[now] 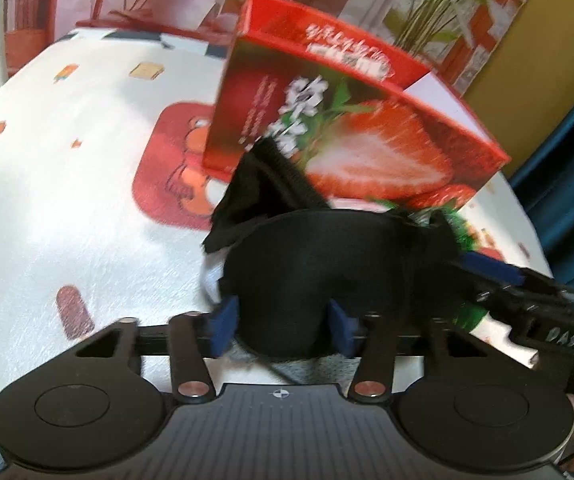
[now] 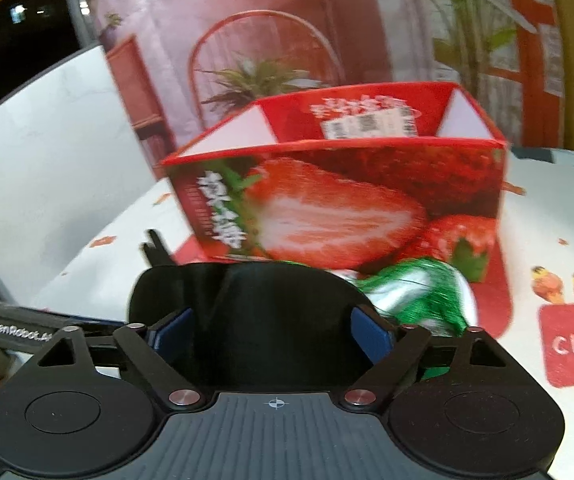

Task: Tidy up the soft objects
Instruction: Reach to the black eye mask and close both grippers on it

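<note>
A black soft cloth item point(image 1: 287, 264) fills my left gripper point(image 1: 283, 320), whose blue pads point(image 1: 223, 320) press on its sides. The same black cloth point(image 2: 271, 316) sits between the blue pads point(image 2: 371, 336) of my right gripper point(image 2: 271, 340). Both grippers hold it just in front of an open red strawberry-print box point(image 1: 347, 120), which also shows in the right wrist view point(image 2: 339, 200). A green and white soft item point(image 2: 415, 296) lies between the cloth and the box.
A white tablecloth with cartoon prints point(image 1: 67, 208) covers the round table. A printed backdrop with plants point(image 2: 267, 32) stands behind the box. My right gripper's arm point(image 1: 539, 308) enters the left wrist view from the right.
</note>
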